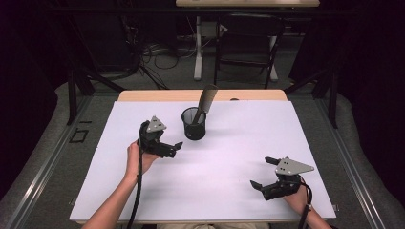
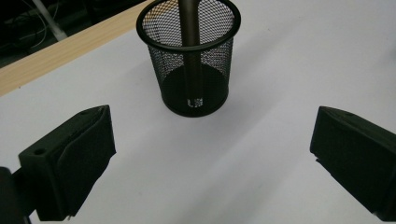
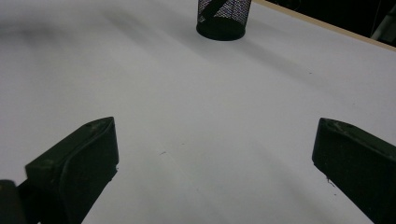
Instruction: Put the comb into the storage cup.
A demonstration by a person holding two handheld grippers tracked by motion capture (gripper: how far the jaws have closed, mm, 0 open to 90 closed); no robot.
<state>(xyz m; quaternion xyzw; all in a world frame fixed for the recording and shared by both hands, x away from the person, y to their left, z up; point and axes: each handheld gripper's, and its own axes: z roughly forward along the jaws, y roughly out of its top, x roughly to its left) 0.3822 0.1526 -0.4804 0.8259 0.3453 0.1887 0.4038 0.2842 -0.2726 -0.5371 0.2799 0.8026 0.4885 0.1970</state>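
A black mesh cup stands on the white table cover, toward the back middle. A dull brown rod-like object leans in it, sticking out up and to the right. My left gripper is held just left of and nearer than the cup, open, with nothing between the jaws. In the left gripper view the cup and the rod sit straight ahead of my left gripper. My right gripper is open and empty near the front right. The cup appears far off in the right gripper view.
A strip of bare wooden tabletop runs along the far edge behind the white cover. Beyond the table stand a black chair, a white desk leg and loose cables on the floor.
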